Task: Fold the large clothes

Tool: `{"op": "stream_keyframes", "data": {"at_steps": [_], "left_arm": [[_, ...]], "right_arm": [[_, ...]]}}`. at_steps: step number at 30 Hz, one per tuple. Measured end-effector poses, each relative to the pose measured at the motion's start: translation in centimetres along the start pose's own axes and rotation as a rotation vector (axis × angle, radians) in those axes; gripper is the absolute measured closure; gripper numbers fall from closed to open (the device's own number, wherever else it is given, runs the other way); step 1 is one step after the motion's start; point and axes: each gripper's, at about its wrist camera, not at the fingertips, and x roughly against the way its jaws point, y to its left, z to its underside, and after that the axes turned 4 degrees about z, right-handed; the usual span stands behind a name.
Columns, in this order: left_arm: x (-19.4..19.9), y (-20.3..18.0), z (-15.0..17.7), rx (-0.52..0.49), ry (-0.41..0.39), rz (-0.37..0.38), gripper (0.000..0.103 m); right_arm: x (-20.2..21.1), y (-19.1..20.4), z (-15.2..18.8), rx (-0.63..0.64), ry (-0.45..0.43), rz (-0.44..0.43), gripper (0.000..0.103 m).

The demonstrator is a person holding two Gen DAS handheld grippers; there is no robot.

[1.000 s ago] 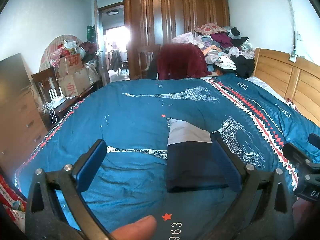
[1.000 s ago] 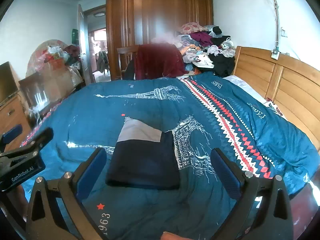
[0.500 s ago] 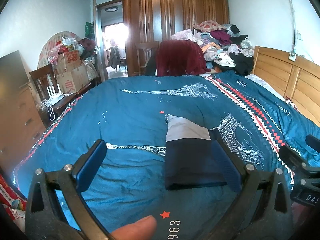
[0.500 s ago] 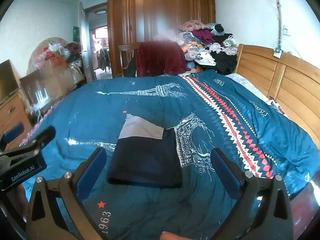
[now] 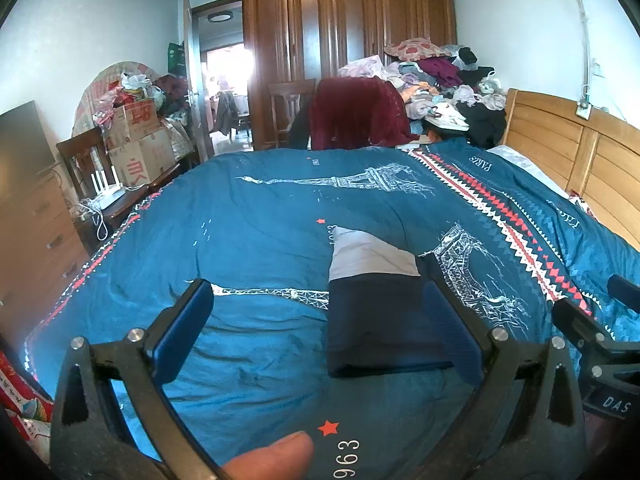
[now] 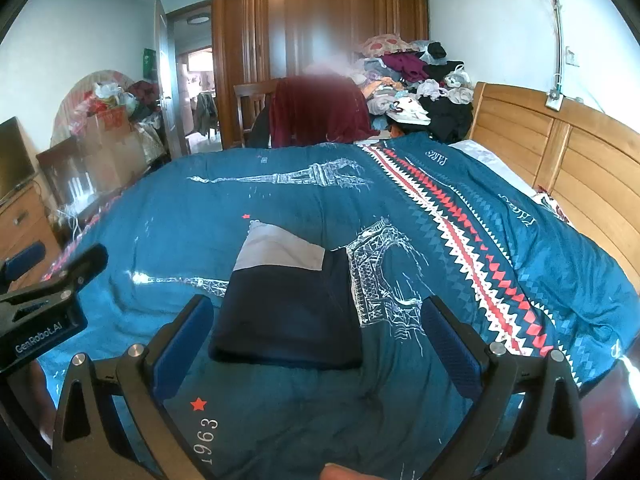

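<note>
left tongs (image 5: 320, 328) spread wide, gripping nothing, held above the teal bedspread (image 5: 260, 240). right tongs (image 6: 318, 336) likewise fully parted and bare. folded into a neat navy rectangle with a grey band at its far end, the garment (image 6: 288, 316) lying flat on the bed just ahead of the right tongs, between their blue pads; seen from the left tongs, sitting ahead toward the right finger (image 5: 452, 332). beyond both tongs, a heap of clothes (image 5: 440, 80) piled beside the wooden headboard (image 5: 560, 148).
</note>
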Motion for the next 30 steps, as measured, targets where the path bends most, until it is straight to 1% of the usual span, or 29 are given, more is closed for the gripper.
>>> {"op": "stream_keyframes", "data": {"at_steps": [30], "left_arm": [[-0.49, 0.38, 0.17, 0.000, 0.007, -0.006, 0.000]], "right_arm": [[-0.49, -0.19, 0.53, -0.005, 0.008, -0.002, 0.000]]}}
